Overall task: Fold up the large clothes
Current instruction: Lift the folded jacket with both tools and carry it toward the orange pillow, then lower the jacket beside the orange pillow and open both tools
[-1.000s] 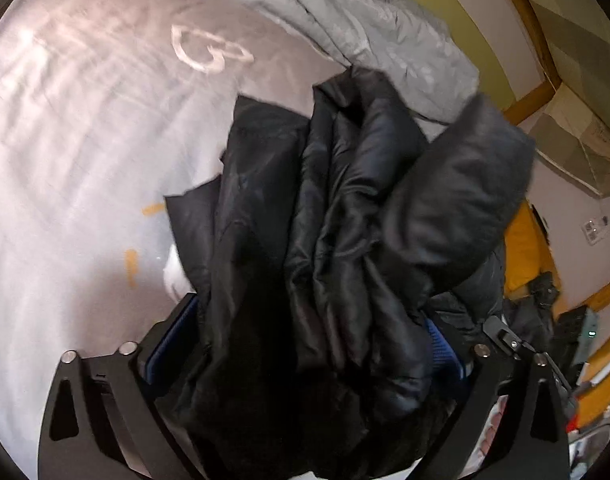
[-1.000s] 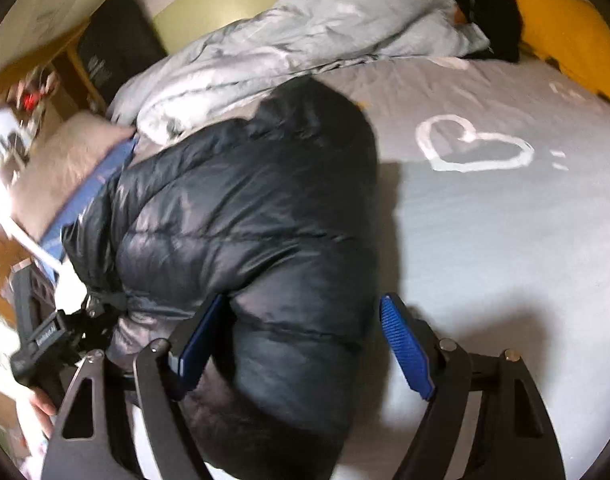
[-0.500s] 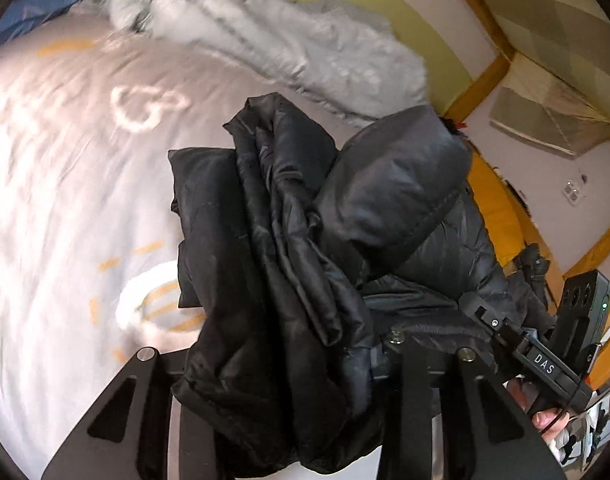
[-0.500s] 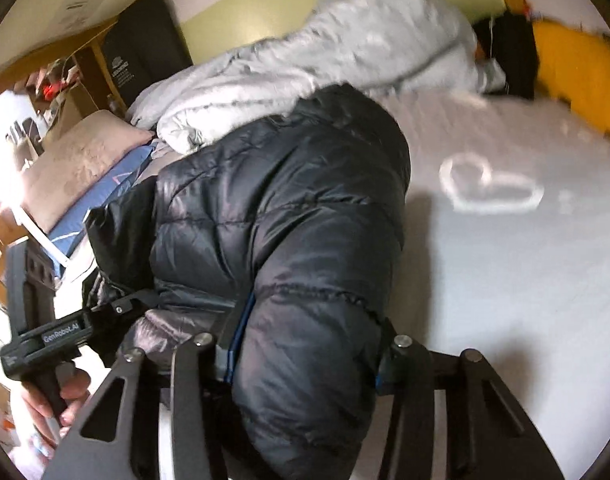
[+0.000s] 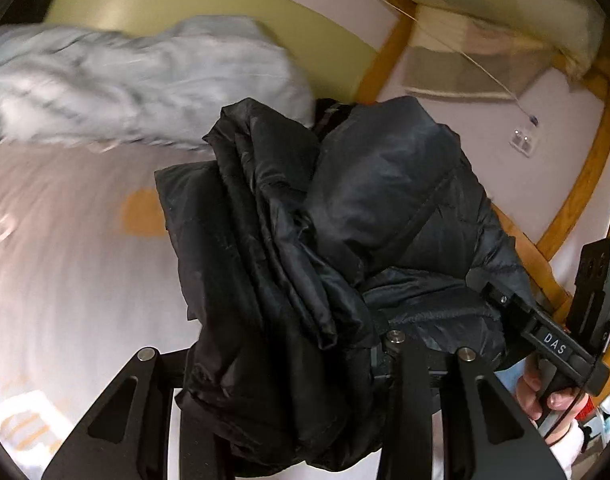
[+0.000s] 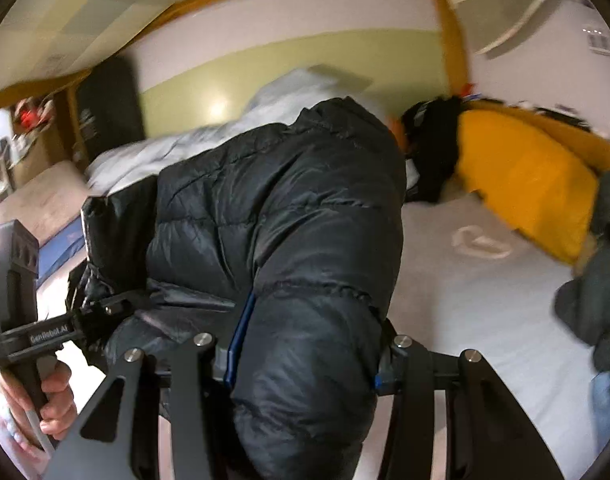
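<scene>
A: Where is the black puffer jacket (image 6: 289,216)?

B: Bunched above the bed (image 6: 485,304), held up between both grippers. In the right wrist view its long axis runs from the fingers up and away toward the grey duvet (image 5: 137,80) at the head of the bed.

A: Are the fingers closed on it?

B: Yes. The left gripper (image 5: 289,364) has just been closing and now clamps a thick wad of folds; its pads are buried in the fabric. The right gripper (image 6: 305,356) has done the same, a blue pad (image 6: 241,340) pressed into the quilting.

A: What is unclear?

B: The jacket's collar and sleeves cannot be told apart, and the background is motion-blurred.

A: Any writing?

B: "DAS" on the right gripper in the left view, "GenRobot.AI" on the left gripper in the right view.
</scene>
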Action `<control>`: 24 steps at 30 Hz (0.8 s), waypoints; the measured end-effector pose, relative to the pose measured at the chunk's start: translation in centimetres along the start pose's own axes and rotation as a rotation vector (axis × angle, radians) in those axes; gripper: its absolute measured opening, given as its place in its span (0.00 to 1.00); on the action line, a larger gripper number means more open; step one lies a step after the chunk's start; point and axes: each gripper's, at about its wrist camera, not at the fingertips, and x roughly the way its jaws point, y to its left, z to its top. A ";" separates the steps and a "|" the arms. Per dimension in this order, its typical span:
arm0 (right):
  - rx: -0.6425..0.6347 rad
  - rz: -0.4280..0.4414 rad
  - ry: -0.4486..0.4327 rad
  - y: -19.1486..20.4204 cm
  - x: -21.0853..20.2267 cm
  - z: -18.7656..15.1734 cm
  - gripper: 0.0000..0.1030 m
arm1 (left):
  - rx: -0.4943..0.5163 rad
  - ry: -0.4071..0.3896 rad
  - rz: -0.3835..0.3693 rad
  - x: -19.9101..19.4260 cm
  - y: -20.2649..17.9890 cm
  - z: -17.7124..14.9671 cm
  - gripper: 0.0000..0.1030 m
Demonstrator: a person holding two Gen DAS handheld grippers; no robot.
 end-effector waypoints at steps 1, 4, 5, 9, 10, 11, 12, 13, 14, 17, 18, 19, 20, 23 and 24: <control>0.005 -0.015 -0.014 -1.2 0.1 0.5 0.42 | 0.020 0.000 -0.005 1.8 -1.2 0.8 0.35; 0.034 -0.072 -0.061 -6.7 1.2 2.5 0.42 | 0.054 0.002 -0.026 6.6 -4.3 2.8 0.35; 0.043 -0.095 -0.073 -8.3 1.9 3.1 0.42 | 0.061 0.004 -0.037 8.3 -5.0 3.2 0.35; 0.053 -0.178 -0.095 -14.5 4.2 4.5 0.42 | 0.089 0.018 -0.064 15.4 -8.3 4.0 0.35; 0.047 -0.199 -0.099 -15.5 4.8 4.9 0.42 | 0.098 0.019 -0.072 17.2 -8.9 4.2 0.35; 0.049 -0.238 -0.101 -17.2 5.7 5.0 0.42 | 0.103 0.025 -0.078 19.1 -9.6 4.3 0.35; 0.098 -0.276 -0.101 -18.5 6.4 5.1 0.42 | 0.102 0.028 -0.073 20.7 -10.0 4.3 0.35; 0.135 -0.302 -0.102 -19.5 6.8 4.9 0.42 | 0.090 0.035 -0.066 22.4 -10.3 4.1 0.35; 0.121 -0.341 -0.094 -20.3 7.6 5.0 0.42 | 0.068 0.059 -0.083 24.0 -10.3 3.9 0.35; 0.121 -0.450 -0.055 -23.0 9.8 4.5 0.43 | 0.063 0.089 -0.069 27.8 -10.9 2.2 0.35; 0.140 -0.457 -0.046 -24.0 10.6 4.1 0.43 | 0.082 0.069 -0.026 28.5 -11.2 1.6 0.35; 0.151 -0.453 -0.037 -25.0 11.4 3.6 0.43 | 0.106 0.044 0.025 29.1 -11.5 1.2 0.35; 0.161 -0.441 -0.017 -26.1 12.6 3.1 0.43 | 0.114 0.028 0.068 29.7 -11.6 0.8 0.36; 0.147 -0.453 0.005 -27.4 15.8 1.8 0.46 | 0.115 0.050 0.082 31.2 -11.4 0.8 0.45; 0.125 -0.479 0.017 -27.5 16.4 1.4 0.50 | 0.115 0.056 0.084 31.2 -11.3 0.7 0.49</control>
